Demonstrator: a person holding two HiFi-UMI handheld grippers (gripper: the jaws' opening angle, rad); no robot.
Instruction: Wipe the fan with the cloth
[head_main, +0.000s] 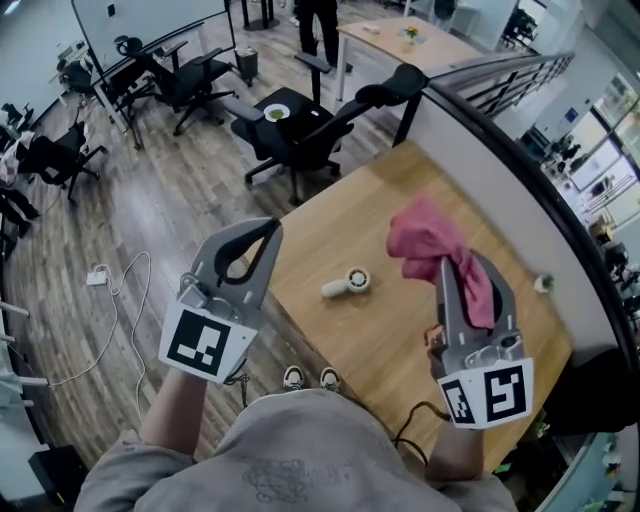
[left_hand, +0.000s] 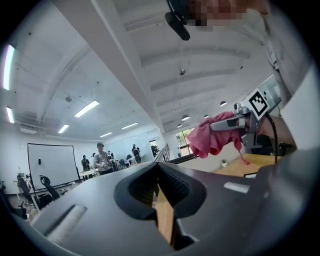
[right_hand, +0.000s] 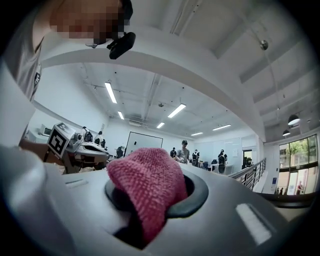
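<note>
The small white handheld fan (head_main: 347, 284) lies on its side on the light wooden table (head_main: 400, 340), round head to the right and handle to the left, close to the table's near-left edge. Nothing touches it. It lies between the two grippers in the head view, and both are held above it.

The pink knitted cloth (head_main: 432, 248) is bunched in the right gripper (head_main: 463, 272). The right gripper view shows the jaws clamped on it, with a thick fold spilling forward over their tips. The left gripper (head_main: 268, 230) is empty and its jaws are pressed together, with only a sliver of tabletop showing beyond them.

As I read it, the step in hand is getting the cloth down onto the fan. To do it well:
- Lower the right gripper so that the loose front fold meets the fan first, not the hard jaw tips.
- The fan looks light and would probably skid under a sideways stroke, so open the left gripper and pin or grip the handle before wiping.
- Wipe the round head with short strokes towards the table's middle, away from the near edge. Beyond that edge are the floor and a black office chair (head_main: 300, 135).
- Keep the clamp firm, because a slack hold could let the cloth drop.
</note>
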